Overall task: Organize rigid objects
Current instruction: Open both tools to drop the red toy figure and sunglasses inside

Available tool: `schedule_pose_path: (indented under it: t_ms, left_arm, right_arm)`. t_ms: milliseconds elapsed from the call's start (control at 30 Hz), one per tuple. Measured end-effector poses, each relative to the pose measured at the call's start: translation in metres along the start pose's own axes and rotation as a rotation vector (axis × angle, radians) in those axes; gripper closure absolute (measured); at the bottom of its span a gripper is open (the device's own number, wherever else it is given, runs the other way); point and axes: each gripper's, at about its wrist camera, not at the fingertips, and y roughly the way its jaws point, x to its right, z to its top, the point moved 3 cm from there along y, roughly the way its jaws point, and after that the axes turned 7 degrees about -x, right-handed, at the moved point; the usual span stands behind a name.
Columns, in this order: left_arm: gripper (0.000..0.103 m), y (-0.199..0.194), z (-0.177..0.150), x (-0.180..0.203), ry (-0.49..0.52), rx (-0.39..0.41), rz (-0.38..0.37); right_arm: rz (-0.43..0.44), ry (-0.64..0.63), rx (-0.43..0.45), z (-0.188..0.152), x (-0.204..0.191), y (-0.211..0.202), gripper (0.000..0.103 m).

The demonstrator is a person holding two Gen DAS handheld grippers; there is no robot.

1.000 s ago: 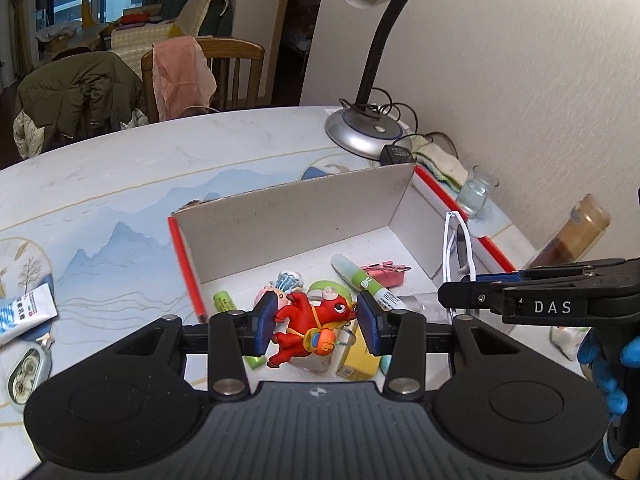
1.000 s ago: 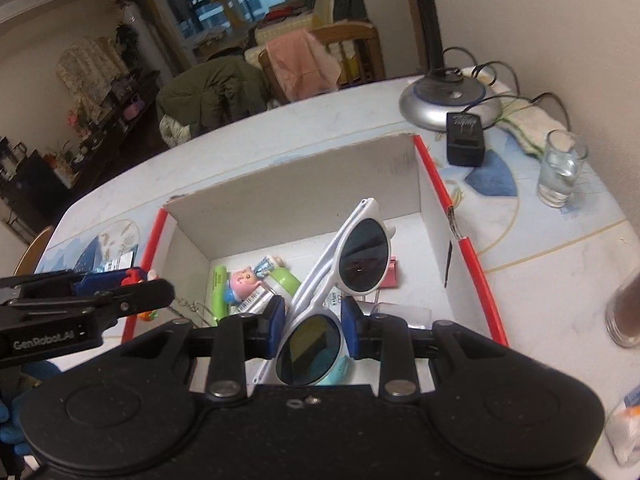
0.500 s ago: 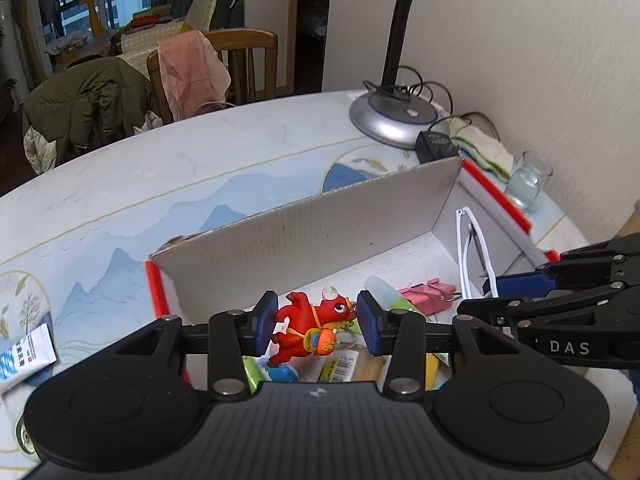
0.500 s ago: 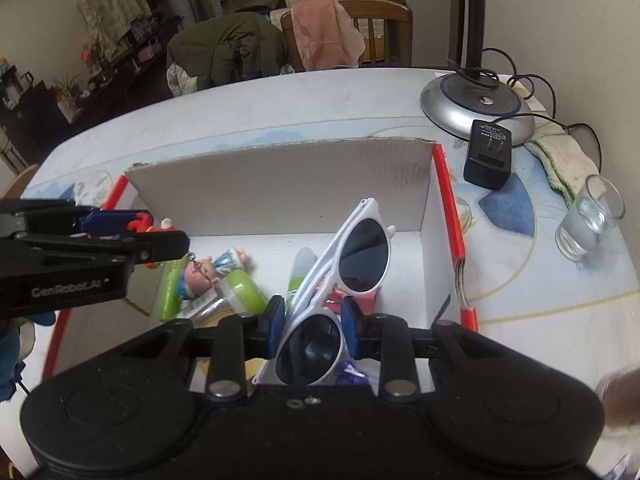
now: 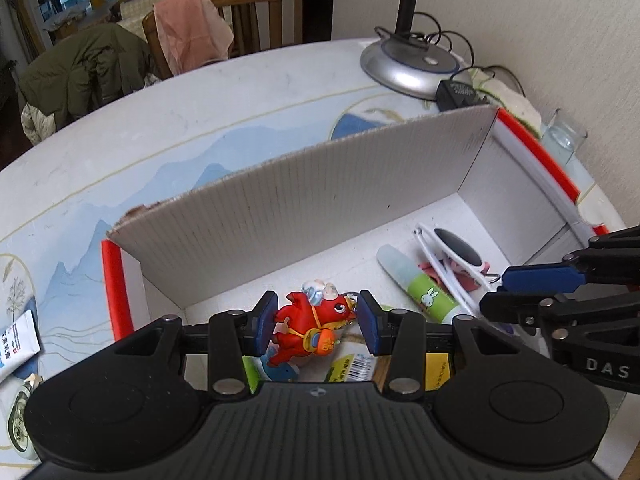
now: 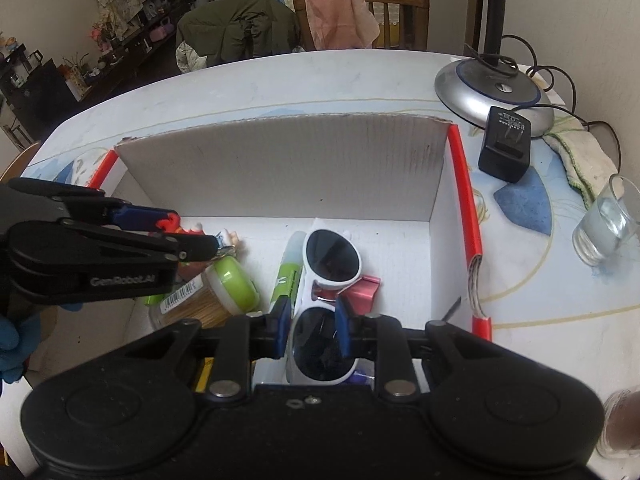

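A white cardboard box with red edges [image 5: 280, 220] [image 6: 280, 168] stands on the table. My left gripper [image 5: 316, 322] is shut on a red dragon figurine [image 5: 310, 326] and holds it low over the box's left part. My right gripper [image 6: 312, 326] is shut on white sunglasses [image 6: 330, 258], which lie low in the box's right part; they also show in the left wrist view [image 5: 452, 256]. A green-labelled tube [image 6: 288, 272], a green-lidded jar [image 6: 232, 280] and a pink clip [image 6: 362, 288] lie inside the box.
A lamp base [image 6: 492, 92], a black power adapter [image 6: 506, 144], a cloth [image 6: 580, 152] and a glass of water [image 6: 604, 224] are right of the box. A tube [image 5: 18, 340] lies at the table's left. Chairs with clothes [image 5: 188, 36] stand behind.
Both grippers have moved forward and down into the box. The sunglasses have come down from a tilted, raised pose to lie low among the items. The dragon is lower over the box floor.
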Motion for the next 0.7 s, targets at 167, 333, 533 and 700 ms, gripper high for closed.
schedule_pose_path:
  t_ms: [167, 333, 533, 700]
  left_arm:
    - [0.061, 0.007, -0.003, 0.002, 0.001, -0.036, 0.006]
    - [0.061, 0.008, -0.003, 0.003, 0.002, -0.048, 0.012]
    - [0.06, 0.004, -0.005, 0.003, -0.001, -0.047, 0.01]
    - [0.06, -0.005, -0.009, 0.006, 0.0, -0.035, -0.004]
  right_arm:
    - [0.006, 0.01, 0.005, -0.001, 0.002, -0.001, 0.079]
    - [0.007, 0.016, 0.009, -0.003, 0.002, -0.005, 0.078]
    - [0.006, 0.013, 0.012, -0.007, -0.001, -0.01, 0.074]
    - [0.002, 0.021, 0.025, -0.01, -0.002, -0.017, 0.07]
